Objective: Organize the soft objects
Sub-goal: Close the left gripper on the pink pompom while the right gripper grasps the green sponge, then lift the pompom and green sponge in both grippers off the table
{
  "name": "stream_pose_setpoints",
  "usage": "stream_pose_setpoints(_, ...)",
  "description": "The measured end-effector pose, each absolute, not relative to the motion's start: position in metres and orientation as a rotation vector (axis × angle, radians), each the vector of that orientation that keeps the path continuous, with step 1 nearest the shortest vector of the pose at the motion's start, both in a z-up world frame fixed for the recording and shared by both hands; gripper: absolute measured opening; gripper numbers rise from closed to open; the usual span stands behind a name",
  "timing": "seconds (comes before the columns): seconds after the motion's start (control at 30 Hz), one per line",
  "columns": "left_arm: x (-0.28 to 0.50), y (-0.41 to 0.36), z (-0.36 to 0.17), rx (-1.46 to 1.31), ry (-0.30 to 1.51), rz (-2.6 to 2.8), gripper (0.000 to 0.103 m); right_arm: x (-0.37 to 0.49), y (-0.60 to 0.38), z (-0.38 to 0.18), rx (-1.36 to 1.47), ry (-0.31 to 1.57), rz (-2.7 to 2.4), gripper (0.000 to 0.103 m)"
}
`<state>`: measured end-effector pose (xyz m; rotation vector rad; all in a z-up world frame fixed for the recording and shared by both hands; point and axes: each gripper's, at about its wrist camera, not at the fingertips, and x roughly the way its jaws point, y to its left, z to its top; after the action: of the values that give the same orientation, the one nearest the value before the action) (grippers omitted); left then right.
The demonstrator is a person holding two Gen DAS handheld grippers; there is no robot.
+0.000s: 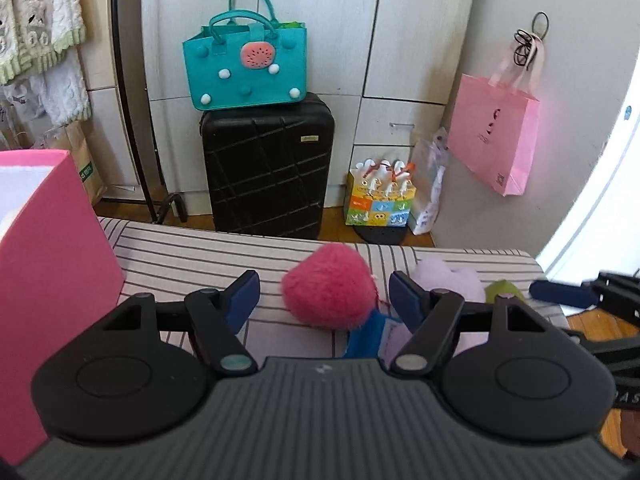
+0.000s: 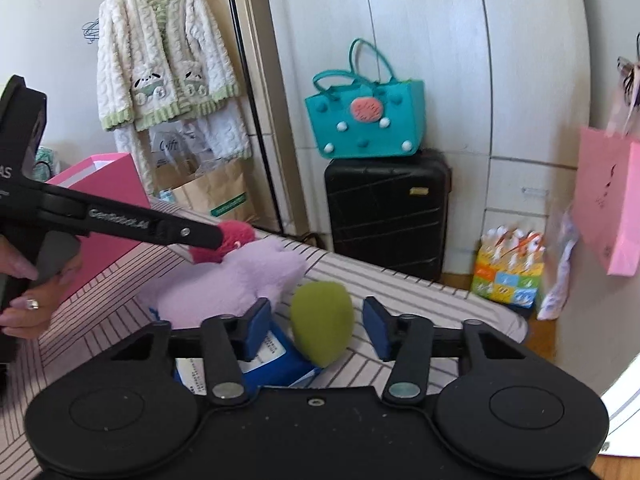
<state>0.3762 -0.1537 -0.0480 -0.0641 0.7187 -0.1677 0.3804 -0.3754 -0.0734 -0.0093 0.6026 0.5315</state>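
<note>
Left gripper (image 1: 325,296) spread around pink plush (image 1: 329,285), pads not touching. Right gripper (image 2: 316,326) spread around green plush (image 2: 322,322) (both on striped bed (image 2: 420,280)). Risk: fluffy toys squirt sideways if pads close off-centre; lilac plush (image 2: 248,276) may snag.

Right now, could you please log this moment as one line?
left tongs: open, around pink plush | right tongs: open, around green plush | neither gripped

both claws tilt downward, pads apart and gripping nothing — left claw (image 1: 324,294), right claw (image 2: 317,326).
</note>
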Motion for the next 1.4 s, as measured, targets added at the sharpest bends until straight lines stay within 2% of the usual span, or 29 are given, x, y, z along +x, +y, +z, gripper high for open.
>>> stream_pose_setpoints(0.13,0.386,-0.149,-0.057,-0.134,0.731,-0.171,0.071,0.384,-0.374,-0.079,-0.012,0.613,0.532,0.050)
stream_pose_setpoints(0.27,0.389,-0.147,-0.064,-0.166,0.740,-0.163,0.069,0.386,-0.373,-0.084,-0.032,0.621,0.514,0.042)
stream_pose_setpoints(0.4,0.397,-0.144,-0.071,-0.233,0.787,-0.167,0.066,0.386,-0.374,-0.082,-0.032,0.628,0.519,0.041)
stream_pose_setpoints(0.47,0.395,-0.146,-0.071,-0.209,0.757,-0.150,0.060,0.384,-0.372,-0.082,-0.047,0.624,0.518,0.040)
stream_pose_setpoints(0.5,0.395,-0.147,-0.071,-0.190,0.740,-0.138,0.052,0.384,-0.371,-0.082,-0.052,0.622,0.518,0.040)
stream_pose_setpoints(0.6,0.395,-0.147,-0.072,-0.181,0.739,-0.138,0.047,0.385,-0.371,-0.083,-0.058,0.620,0.518,0.040)
stream_pose_setpoints(0.83,0.397,-0.149,-0.073,-0.150,0.751,-0.140,0.050,0.385,-0.368,-0.082,-0.068,0.622,0.509,0.040)
stream_pose_setpoints(1.03,0.396,-0.147,-0.074,-0.162,0.749,-0.118,0.044,0.382,-0.370,-0.076,-0.044,0.617,0.492,0.039)
stream_pose_setpoints(1.4,0.366,-0.139,-0.057,-0.171,0.695,-0.099,0.044,0.366,-0.368,-0.058,-0.020,0.642,0.465,0.039)
